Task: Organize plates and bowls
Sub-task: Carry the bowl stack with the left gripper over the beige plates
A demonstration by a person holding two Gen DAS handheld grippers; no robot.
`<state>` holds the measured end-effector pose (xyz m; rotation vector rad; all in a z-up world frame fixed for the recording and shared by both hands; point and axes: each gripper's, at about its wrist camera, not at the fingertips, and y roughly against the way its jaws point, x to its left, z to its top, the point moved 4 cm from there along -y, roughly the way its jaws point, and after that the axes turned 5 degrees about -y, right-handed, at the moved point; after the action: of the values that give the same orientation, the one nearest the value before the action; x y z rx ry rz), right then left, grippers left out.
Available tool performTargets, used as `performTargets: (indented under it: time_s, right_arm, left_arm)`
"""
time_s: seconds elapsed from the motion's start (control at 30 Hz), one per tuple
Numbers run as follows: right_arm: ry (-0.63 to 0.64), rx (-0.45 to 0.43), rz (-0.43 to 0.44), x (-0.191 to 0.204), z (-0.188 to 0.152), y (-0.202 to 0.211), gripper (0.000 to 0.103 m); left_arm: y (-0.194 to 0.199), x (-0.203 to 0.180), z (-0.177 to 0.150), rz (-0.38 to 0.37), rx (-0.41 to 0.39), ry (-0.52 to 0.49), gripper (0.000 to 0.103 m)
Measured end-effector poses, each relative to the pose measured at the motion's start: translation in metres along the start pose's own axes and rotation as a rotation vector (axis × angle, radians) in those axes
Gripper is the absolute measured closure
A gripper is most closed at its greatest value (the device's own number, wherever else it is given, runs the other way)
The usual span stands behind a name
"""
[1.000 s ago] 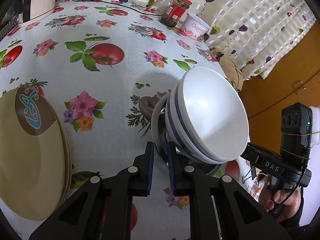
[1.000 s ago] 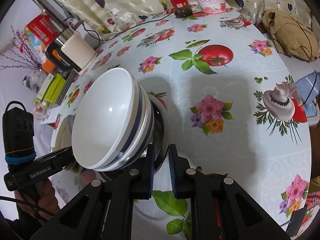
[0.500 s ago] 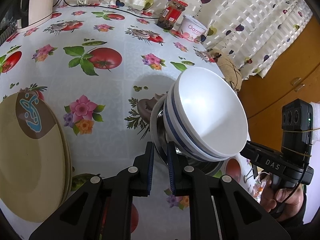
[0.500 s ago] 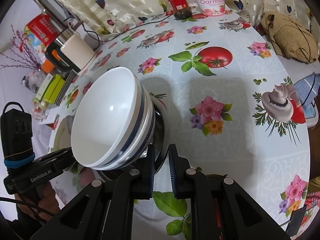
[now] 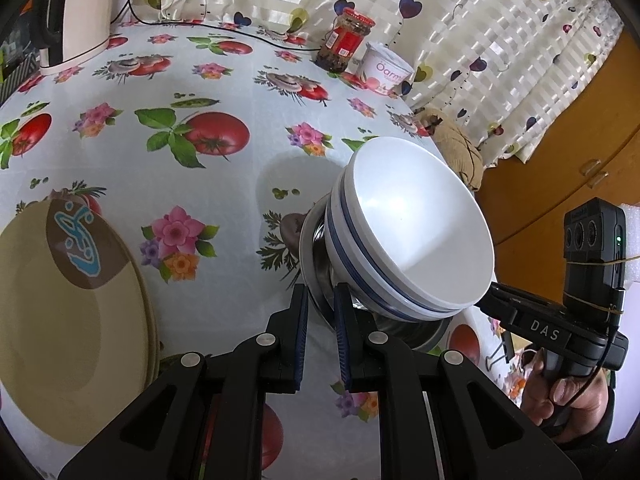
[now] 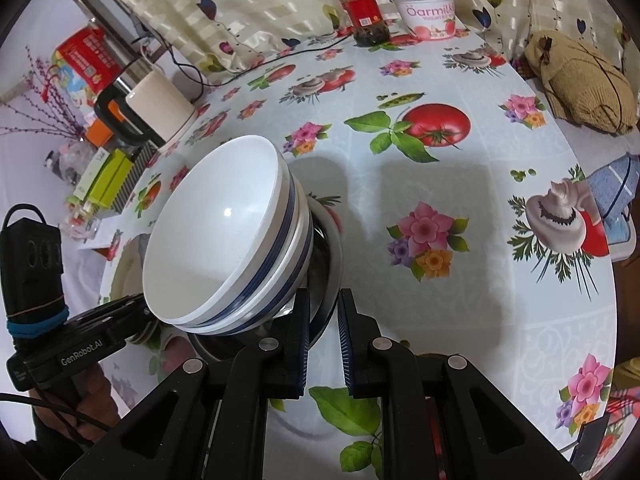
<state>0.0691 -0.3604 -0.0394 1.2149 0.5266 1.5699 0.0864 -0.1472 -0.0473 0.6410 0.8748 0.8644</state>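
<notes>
Both the left gripper and right gripper pinch opposite rims of the shiny steel bowl, held above the floral tablecloth, carrying nested blue-banded white ceramic bowls: judged heavy, slippery, breakable, best kept level.

White bowls, blue bands
</notes>
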Motion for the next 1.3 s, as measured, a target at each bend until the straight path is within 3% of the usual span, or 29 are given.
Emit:
performTargets:
  time_s: [0.67,1.3]
  right_arm:
    - [0.075,-0.015,0.021,0.037,0.014,-0.002,0.089]
    - [0.182,0.013,0.065,0.094,0.022,-0.022,0.089]
  left_arm:
    - [0.031,0.023,0.005,0.037,-0.067,0.039,0.09]
    - [0.07,0.068,-0.004,0.112,-0.131,0.12,0.09]
